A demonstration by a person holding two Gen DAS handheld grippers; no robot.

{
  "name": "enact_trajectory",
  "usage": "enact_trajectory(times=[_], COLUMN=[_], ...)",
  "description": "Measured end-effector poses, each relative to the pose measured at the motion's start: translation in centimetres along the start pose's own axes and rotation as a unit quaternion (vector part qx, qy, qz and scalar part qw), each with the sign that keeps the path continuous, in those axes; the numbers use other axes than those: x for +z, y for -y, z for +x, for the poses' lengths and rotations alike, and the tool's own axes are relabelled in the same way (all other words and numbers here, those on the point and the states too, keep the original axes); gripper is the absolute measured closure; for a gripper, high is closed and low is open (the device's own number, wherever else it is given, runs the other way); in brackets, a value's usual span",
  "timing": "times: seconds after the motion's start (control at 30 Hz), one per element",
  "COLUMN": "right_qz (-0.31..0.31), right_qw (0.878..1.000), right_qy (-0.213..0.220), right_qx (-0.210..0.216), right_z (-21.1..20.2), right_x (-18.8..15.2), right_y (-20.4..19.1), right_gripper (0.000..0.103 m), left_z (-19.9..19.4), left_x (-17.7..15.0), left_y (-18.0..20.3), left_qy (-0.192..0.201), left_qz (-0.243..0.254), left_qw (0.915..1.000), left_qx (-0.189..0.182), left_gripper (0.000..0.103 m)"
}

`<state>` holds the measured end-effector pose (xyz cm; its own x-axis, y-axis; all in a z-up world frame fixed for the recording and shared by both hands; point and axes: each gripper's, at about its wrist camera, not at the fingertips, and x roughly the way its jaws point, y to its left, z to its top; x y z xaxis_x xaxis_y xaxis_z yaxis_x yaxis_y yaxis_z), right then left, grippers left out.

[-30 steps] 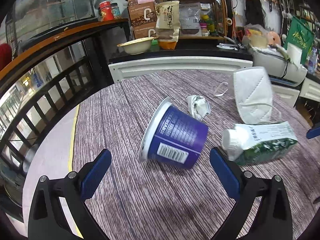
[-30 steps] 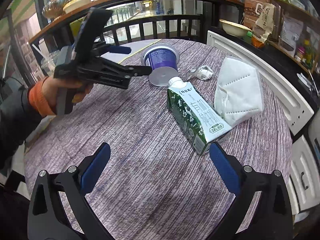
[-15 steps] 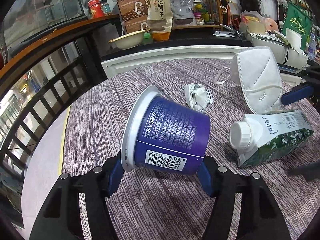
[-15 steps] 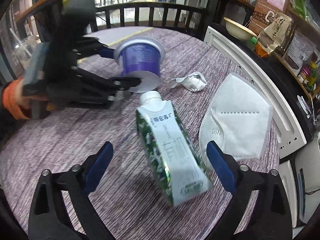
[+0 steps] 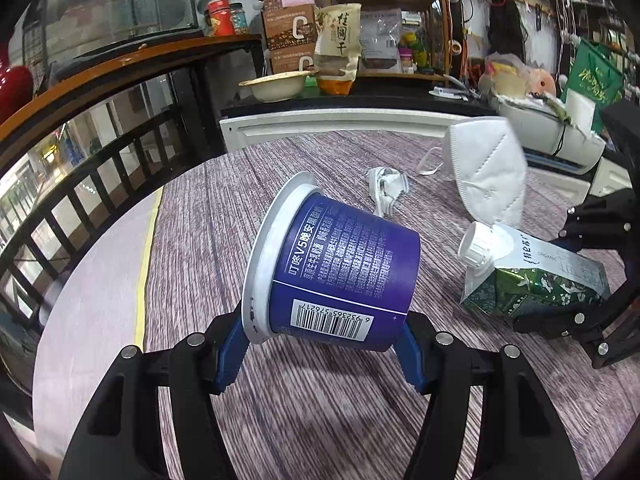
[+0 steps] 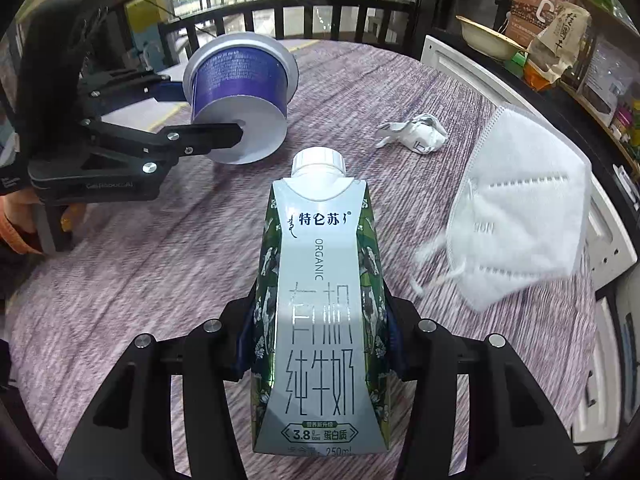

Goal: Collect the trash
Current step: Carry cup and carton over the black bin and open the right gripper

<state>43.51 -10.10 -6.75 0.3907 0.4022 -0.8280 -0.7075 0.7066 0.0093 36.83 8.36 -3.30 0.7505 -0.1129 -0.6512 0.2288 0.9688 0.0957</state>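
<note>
Purple cup [image 5: 340, 268] clamped in left hand-held gripper [image 5: 320, 344], milk carton [image 6: 320, 320] in right hand-held gripper [image 6: 320, 344], one mask [image 6: 524, 208], one wrapper [image 6: 416, 134]

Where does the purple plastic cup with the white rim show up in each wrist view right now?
Left wrist view: the purple plastic cup with the white rim fills the centre, on its side between the left gripper pads.
Right wrist view: the same cup sits upper left, base toward the camera.
Shared landmark: the crumpled white wrapper on the purple woven tablecloth, just beyond the cup.
</note>
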Motion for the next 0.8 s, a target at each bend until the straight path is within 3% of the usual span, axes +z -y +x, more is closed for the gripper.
enact_trajectory(times=[0.47,0.8], right_qz=[0.04,0.13], right_qw=[0.995,0.983], right_qy=[0.089,0.125], right_qx=[-0.002,-0.025], right_z=[-8.9,-12.8], right_x=[-9.6,-16.4], right_y=[-5.0,-2.9], right_gripper=[0.052,0.052], left_z=[-10.2,-13.3], left_x=[-4.5,-6.5], left_y=[5.3,10.2], left_qy=[0.058,0.082], left_qz=[-0.036,-0.039], left_qw=[0.9975,0.9955], left_qx=[-0.019,-0.03], left_gripper=[0.041,0.041])
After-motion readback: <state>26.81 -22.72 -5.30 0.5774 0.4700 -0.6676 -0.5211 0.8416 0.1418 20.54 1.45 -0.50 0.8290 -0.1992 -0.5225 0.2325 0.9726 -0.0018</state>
